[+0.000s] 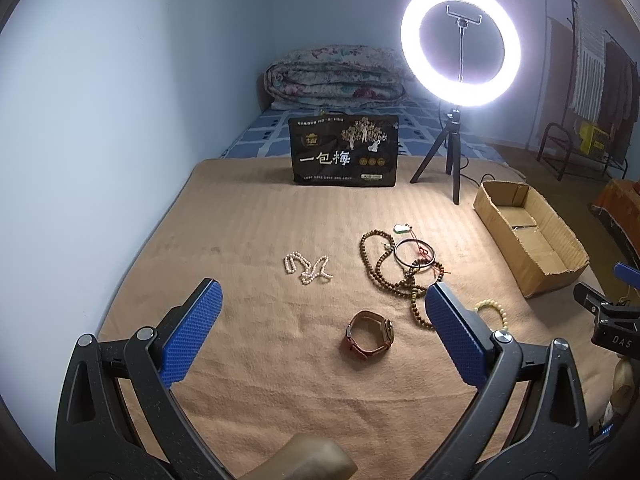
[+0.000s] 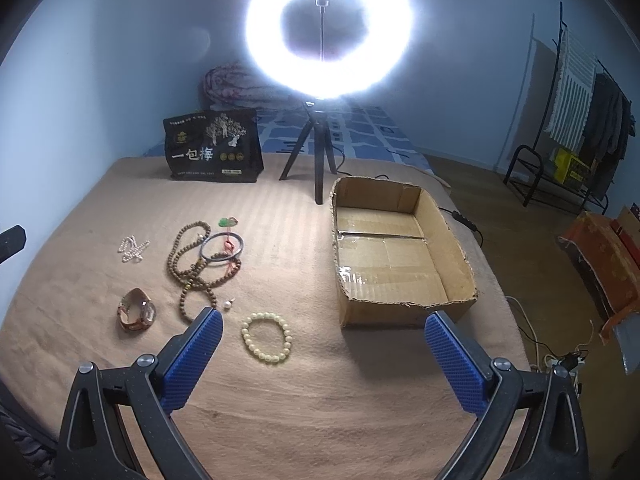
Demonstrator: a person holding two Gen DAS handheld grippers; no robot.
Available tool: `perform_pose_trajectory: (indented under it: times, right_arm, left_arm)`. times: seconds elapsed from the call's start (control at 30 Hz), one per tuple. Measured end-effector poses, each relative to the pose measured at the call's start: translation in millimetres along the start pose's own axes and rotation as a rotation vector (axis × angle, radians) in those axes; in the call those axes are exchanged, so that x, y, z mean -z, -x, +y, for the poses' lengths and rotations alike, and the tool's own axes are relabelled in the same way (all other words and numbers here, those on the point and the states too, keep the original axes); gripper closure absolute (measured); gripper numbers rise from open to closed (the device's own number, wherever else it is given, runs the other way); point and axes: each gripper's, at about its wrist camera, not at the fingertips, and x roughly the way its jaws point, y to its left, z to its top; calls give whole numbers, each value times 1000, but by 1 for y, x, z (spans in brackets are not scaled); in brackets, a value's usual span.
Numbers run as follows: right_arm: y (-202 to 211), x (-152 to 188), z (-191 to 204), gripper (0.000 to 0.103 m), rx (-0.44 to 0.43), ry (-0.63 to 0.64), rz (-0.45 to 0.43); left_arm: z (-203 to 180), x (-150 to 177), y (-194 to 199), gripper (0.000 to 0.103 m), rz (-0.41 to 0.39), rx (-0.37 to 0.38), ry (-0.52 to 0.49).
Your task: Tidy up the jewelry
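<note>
Currently you are holding both the left gripper [image 1: 323,308] and right gripper [image 2: 323,330] with jaws wide, gripping nothing. Watch [image 1: 370,335], bead strands [image 2: 196,264] and pale bracelet [image 2: 266,338] are lying on the bed blanket [image 2: 280,400], left of the cardboard box [image 2: 400,304].

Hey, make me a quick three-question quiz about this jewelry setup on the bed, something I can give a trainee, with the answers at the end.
1. True or false: the cardboard box already has jewelry in it.
2. Which piece lies nearest the right hand-held gripper? A) pearl necklace B) pale bead bracelet C) watch
3. Fill in: the dark bangle lies partly over the long brown ____ necklace.

Key: 1. False, the box shows only its taped bottom. 2. B. 3. Bead.

Both grippers are open and hold nothing; the watch lies ahead of the left hand-held gripper.
</note>
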Motion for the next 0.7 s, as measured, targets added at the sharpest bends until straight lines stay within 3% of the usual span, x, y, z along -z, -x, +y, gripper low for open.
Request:
perform_pose_trajectory:
  times: [0.1,0.33,0.53,0.67,0.7]
  right_arm:
    - [-12,4,-8,2,-1,-9,20]
    - [-44,11,-18,15,-22,-22,123]
    - [-62,19,-14,24,-69,-1,198]
    - [-72,22,-11,30,-115,-10,239]
    - [-75,23,-10,31,-120,-6,250]
  left_arm:
    - [2,0,-10,0,32,9,8]
    - [4,6,-39,0,135,29,15]
    - [5,10,-57,7,199,80,33]
    - [6,16,-76,20,245,111,58]
    - [6,18,-84,30,276,114,64]
